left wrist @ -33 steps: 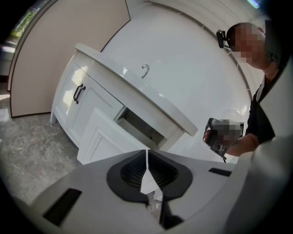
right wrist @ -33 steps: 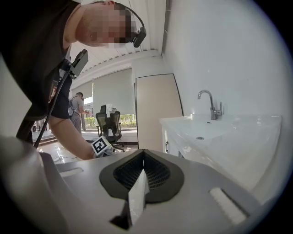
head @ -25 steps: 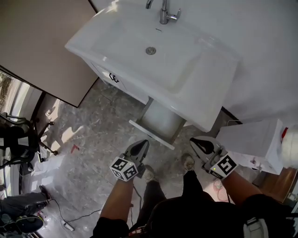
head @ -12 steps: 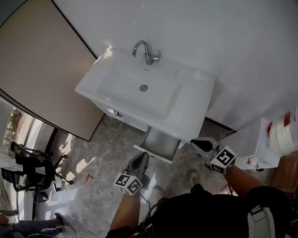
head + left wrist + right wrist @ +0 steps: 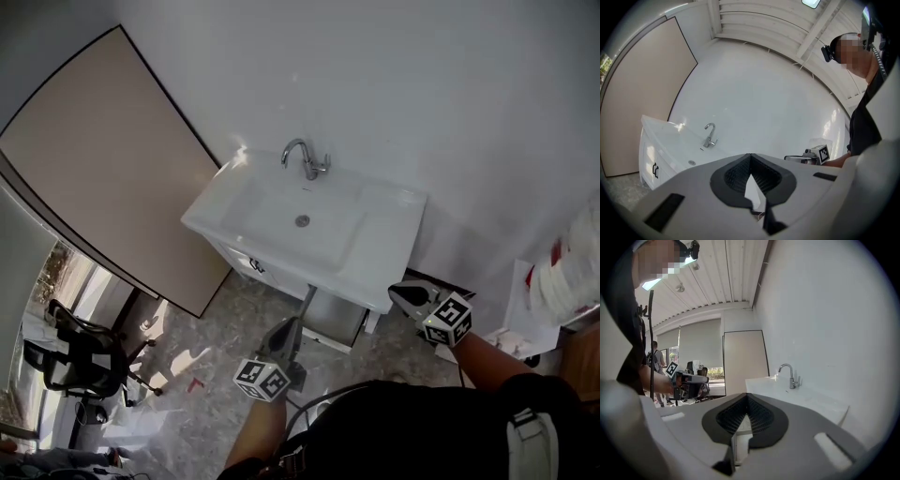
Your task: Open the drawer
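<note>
Left gripper (image 5: 284,330): your jaws are pressed together with nothing between them.
Right gripper (image 5: 401,293): your jaws meet at the tips here too, and they are empty.
Drawer (image 5: 339,319): it stands pulled out under the washbasin (image 5: 309,220), just ahead of your left gripper and to the left of your right one.
Tap (image 5: 307,159): it is at the basin's far edge, well ahead of both your grippers.

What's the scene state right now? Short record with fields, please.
task object: white vanity drawer, grey inside, pulled out under the basin
fixture: white rectangular ceramic basin with chrome tap
left gripper: shut, empty, not touching the drawer
right gripper: shut, empty
backdrop: beige flat panel left of the vanity
</note>
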Available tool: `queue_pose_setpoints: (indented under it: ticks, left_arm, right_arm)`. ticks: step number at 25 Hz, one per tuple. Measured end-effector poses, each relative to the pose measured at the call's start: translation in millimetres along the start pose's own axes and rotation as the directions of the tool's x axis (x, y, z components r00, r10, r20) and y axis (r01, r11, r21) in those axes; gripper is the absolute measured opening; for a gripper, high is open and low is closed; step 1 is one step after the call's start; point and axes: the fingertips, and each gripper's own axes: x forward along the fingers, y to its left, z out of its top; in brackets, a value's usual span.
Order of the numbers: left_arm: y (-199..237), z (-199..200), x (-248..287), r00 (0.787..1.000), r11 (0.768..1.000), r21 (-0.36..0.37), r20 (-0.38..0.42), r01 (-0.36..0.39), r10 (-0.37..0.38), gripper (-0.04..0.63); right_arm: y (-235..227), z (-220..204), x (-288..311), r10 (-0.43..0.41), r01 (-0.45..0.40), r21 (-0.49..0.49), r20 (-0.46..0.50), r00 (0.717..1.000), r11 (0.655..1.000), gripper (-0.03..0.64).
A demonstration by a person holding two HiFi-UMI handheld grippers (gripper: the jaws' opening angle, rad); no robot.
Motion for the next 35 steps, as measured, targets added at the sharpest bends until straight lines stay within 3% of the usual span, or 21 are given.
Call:
queue_pose_setpoints:
  ticks: [9,15,26,35]
  left_arm:
    - [-23.4,64.2,-29.0,0.995,0.996,0.052,0.082,-0.067,0.062,0.0]
    - [-37.9,92.9,-43.4,0.991,0.994,0.083,0.123,-0.066,0.056,0.001]
    - [-66.3,121.4,-46.8,0.987,0.992,0.119,0.158,-0.048,0.028,0.0]
    - [-82.0,124.5,-49.3,0.986,0.99,0.137,0.163,-0.041,0.019,0.001]
  right_arm:
    - [8.2,46.3,-18.3,0.014,-0.013,-0.023,0.012,1.0,1.0,0.0]
    - [13.4,72.3,-22.4,0.007,-0.006,-0.031,0.035,0.999,0.999,0.0]
    - [13.5,116.1,-28.5,0.022,-0.019,-0.032,0.102,0.995,0.999,-0.002]
    - [9.5,118.5,-36.0,0.02,-0.018,-0.017,0.118,0.993,1.0,-0.002]
